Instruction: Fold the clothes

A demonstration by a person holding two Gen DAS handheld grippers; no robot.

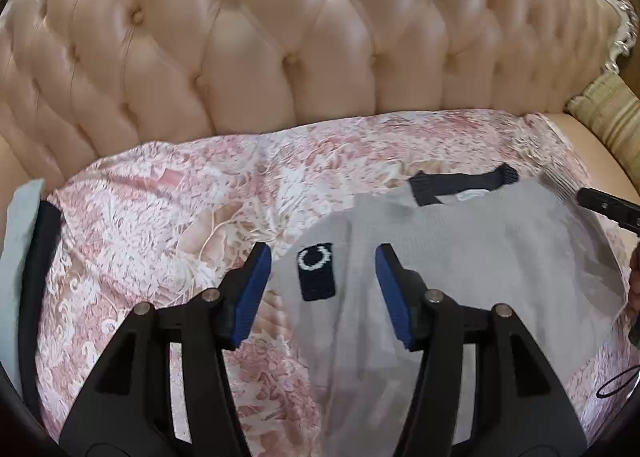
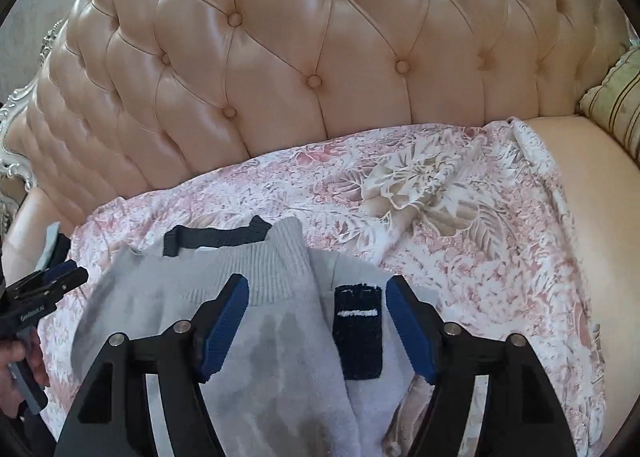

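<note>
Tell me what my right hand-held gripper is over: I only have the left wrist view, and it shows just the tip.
Observer: The right hand-held gripper is open above the grey sweater and grips nothing.
Operator: Anything between its fingers?
Observer: A dark patch with a white bar lies on the sweater there, nearer the right finger.
Operator: And beyond the fingertips?
Observer: A ribbed grey band runs across the sweater, just this side of the dark collar.
</note>
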